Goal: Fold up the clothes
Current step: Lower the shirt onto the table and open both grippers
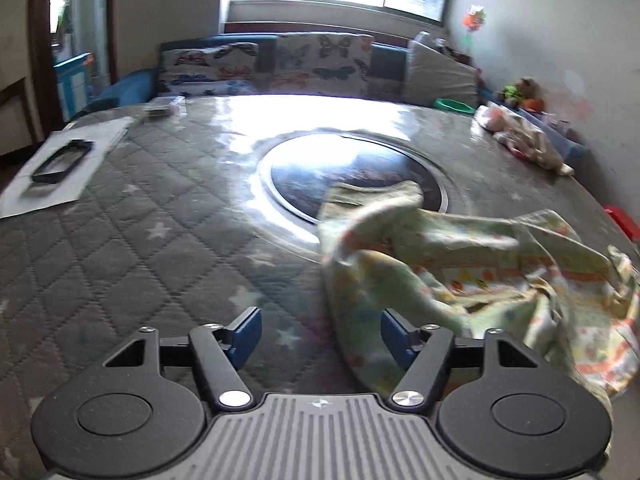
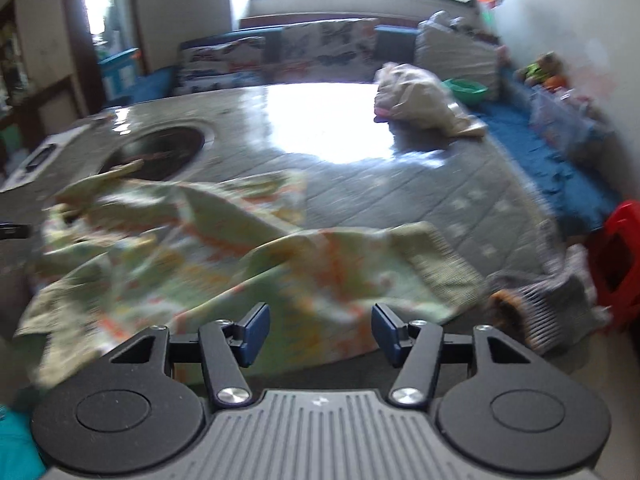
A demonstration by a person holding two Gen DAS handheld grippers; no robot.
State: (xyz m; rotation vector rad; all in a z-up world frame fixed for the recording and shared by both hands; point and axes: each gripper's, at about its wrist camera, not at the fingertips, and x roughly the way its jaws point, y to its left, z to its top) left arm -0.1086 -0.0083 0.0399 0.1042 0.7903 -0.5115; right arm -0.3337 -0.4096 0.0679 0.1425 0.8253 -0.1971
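A light green patterned garment (image 1: 472, 264) lies crumpled on the quilted grey table cover (image 1: 120, 248), right of centre in the left wrist view. My left gripper (image 1: 320, 334) is open at the garment's left edge, and the pads press on nothing. In the right wrist view the same garment (image 2: 192, 248) spreads across the lower left, blurred. My right gripper (image 2: 320, 334) is open just above its near edge, with cloth showing beyond the gap and no grip on it. A second pale bundle of clothes (image 2: 420, 100) lies at the far right of the table.
A round dark inset (image 1: 352, 180) sits mid-table. A paper sheet with a black frame (image 1: 60, 164) lies at the left. A grey striped cloth (image 2: 548, 300) hangs at the table's right edge beside a red stool (image 2: 620, 256). A butterfly-print sofa (image 1: 280, 64) stands behind.
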